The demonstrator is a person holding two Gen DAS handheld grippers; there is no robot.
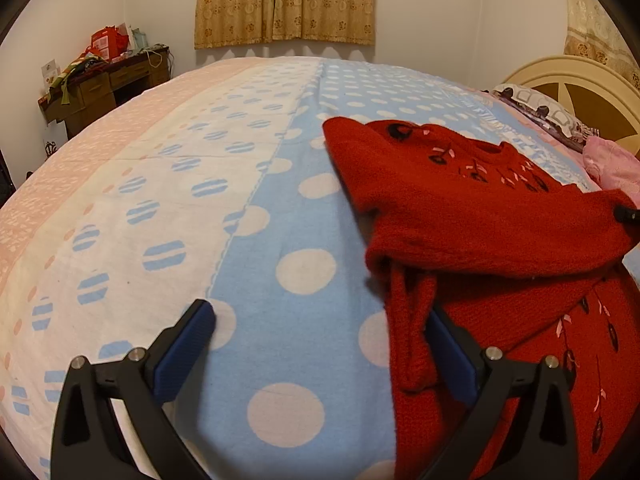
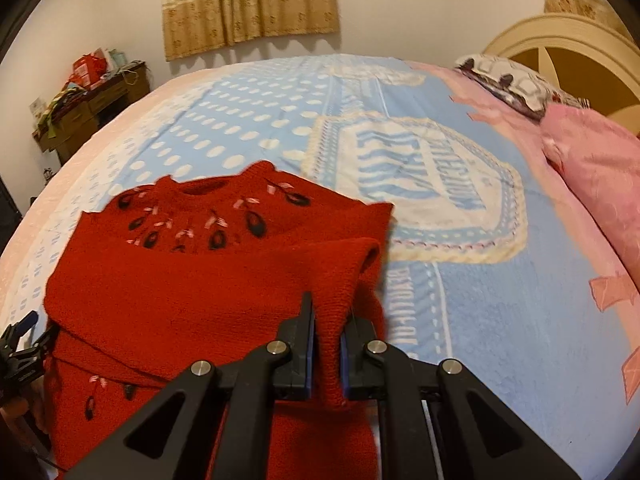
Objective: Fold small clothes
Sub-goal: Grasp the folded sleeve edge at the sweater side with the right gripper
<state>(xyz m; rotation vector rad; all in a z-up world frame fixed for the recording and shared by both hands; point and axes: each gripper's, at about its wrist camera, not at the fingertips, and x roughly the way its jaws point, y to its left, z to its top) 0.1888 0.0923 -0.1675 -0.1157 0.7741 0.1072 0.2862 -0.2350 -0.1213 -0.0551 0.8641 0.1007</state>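
Note:
A small red knitted sweater [image 1: 480, 216] with black and pink embroidery lies on the bed, one sleeve folded across its chest. My left gripper [image 1: 320, 320] is open at the sweater's left edge; its right finger [image 1: 452, 356] touches the hanging red fabric. In the right wrist view my right gripper [image 2: 328, 320] is shut on a fold of the red sweater [image 2: 180, 292] and holds it slightly lifted. The left gripper's tip [image 2: 20, 336] shows at the far left there.
The bed has a blue, white and pink dotted blanket [image 1: 288, 208]. Pink bedding [image 2: 600, 176] and a patterned pillow [image 2: 512, 80] lie by the cream headboard [image 2: 560, 40]. A cluttered wooden desk [image 1: 104, 80] stands at the far left wall.

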